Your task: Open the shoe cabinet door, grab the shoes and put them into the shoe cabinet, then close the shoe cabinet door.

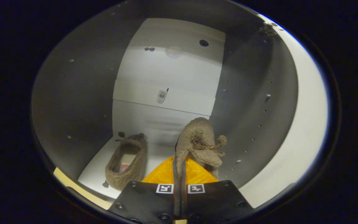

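The gripper (180, 174) is clenched on a fuzzy brown slipper (197, 146) — thin edge pinched between both fingers, bow and pompom showing; its soft, rounded mate (126, 165) lies left on the smooth white cabinet floor (95, 174) — pale back panel (166, 77) beyond.

Gripper camera looks along the tongs (179, 174), close into the shoe cabinet (166, 77).
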